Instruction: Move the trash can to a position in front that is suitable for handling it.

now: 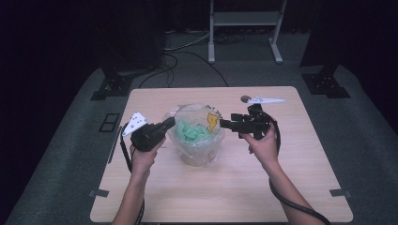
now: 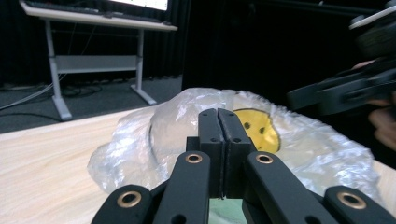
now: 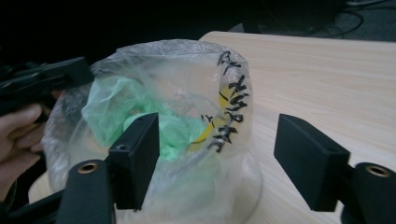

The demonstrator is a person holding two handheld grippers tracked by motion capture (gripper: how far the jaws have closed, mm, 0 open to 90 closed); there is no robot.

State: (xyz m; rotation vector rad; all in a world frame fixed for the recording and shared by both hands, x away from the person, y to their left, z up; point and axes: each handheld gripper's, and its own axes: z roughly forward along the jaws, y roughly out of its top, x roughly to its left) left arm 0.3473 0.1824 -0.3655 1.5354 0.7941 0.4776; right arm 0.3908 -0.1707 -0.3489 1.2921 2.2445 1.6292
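Note:
A clear plastic bag [image 1: 197, 140] lines a round see-through container in the middle of the table. It bears a yellow smiley face [image 1: 213, 121] and black writing [image 3: 231, 93], and crumpled green material [image 1: 190, 131] lies inside. My left gripper [image 1: 170, 123] is at the bag's left rim with its jaws pressed together [image 2: 218, 116], seemingly pinching the film. My right gripper [image 1: 226, 124] is open at the right rim. In the right gripper view [image 3: 215, 149] one jaw is in front of the bag [image 3: 187, 93] and the other over the table.
The wooden table [image 1: 225, 187] has bare room in front of and beside the bag. A small dark round mark [image 1: 245, 98] sits near its far edge. A white desk frame [image 1: 244, 18] and cables lie on the floor behind.

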